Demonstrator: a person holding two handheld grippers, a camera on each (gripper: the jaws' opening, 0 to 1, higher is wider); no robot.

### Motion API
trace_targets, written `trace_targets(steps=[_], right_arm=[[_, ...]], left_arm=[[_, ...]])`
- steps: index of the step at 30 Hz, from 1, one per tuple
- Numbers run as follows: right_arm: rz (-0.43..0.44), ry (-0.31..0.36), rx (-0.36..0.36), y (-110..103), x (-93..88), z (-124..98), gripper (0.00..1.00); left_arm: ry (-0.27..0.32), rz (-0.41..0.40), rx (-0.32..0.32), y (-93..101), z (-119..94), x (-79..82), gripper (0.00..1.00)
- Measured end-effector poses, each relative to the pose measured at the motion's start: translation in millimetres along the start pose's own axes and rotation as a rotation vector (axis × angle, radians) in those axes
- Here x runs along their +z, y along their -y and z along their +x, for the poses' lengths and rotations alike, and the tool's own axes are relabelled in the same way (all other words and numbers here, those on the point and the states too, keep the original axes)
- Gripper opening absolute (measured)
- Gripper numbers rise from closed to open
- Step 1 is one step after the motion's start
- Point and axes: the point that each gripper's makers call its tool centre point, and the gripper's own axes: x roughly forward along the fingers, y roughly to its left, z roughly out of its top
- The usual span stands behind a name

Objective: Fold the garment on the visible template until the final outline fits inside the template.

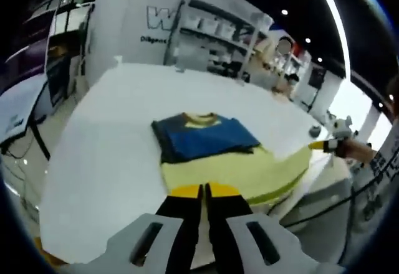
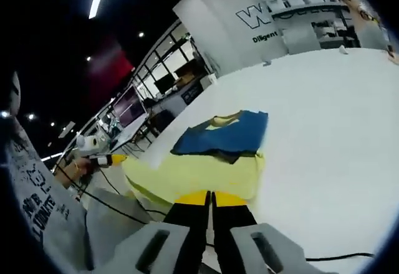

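A garment lies on the white table (image 1: 106, 143), its blue upper half (image 1: 209, 138) with a yellow collar folded flat and its pale yellow lower half (image 1: 243, 173) reaching towards the near edge. My left gripper (image 1: 204, 190) is shut on the yellow hem. The right gripper (image 1: 322, 144) comes in from the right, holding the hem's far corner, held by a hand. In the right gripper view, the same garment (image 2: 219, 136) lies ahead, with my right gripper (image 2: 211, 197) shut on its yellow hem (image 2: 199, 173). The left gripper (image 2: 111, 159) pinches the other corner. I can make out no template outline.
Metal shelving (image 1: 215, 37) and a white wall with lettering (image 1: 156, 22) stand behind the table. A black cable (image 2: 336, 258) lies on the table (image 2: 330, 118) near the right gripper. A person's printed sleeve (image 2: 37, 205) sits at the left. White surface surrounds the garment.
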Motion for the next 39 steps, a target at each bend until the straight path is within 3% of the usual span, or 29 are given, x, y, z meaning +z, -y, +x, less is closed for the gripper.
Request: trace_targets(steps=[5,6,9,15,16,19,25,28,37,39], right_arm=[[-0.011,0.025,-0.012,3.9,23.8,9.1,0.00],[-0.020,0.051,-0.016,7.0,38.4,14.1,0.00],[-0.019,0.077,-0.014,12.3,55.8,21.1,0.00],[-0.067,0.078,-0.016,22.5,81.7,39.9,0.00],[-0.081,0.075,-0.027,34.8,92.6,51.8,0.00],[-0.106,0.073,-0.033,42.8,109.2,73.7,0.00],[-0.127,0.062,-0.036,50.9,126.4,99.1,0.00],[-0.109,0.051,-0.060,67.6,129.8,115.7,0.00],[-0.096,-0.028,-0.107,104.2,111.4,151.0,0.00],[-0.084,-0.030,-0.116,109.4,109.7,154.2,0.00]], left_arm=[[0.063,0.045,0.008,-4.9,13.7,24.3,0.00],[0.101,0.067,0.006,-6.9,17.9,37.7,0.00],[0.130,0.103,0.018,-14.8,28.5,52.4,0.00],[0.133,0.110,0.033,-30.1,52.6,76.3,0.00],[0.135,0.112,0.027,-33.3,60.6,82.5,0.00],[0.119,0.172,0.035,-45.8,91.9,101.3,0.00],[0.110,0.160,0.056,-63.9,116.3,104.5,0.00],[0.086,0.150,0.086,-82.8,135.8,100.4,0.00],[0.026,0.147,0.104,-105.9,172.6,87.1,0.00],[-0.007,0.174,0.147,-117.2,181.5,79.6,0.00]])
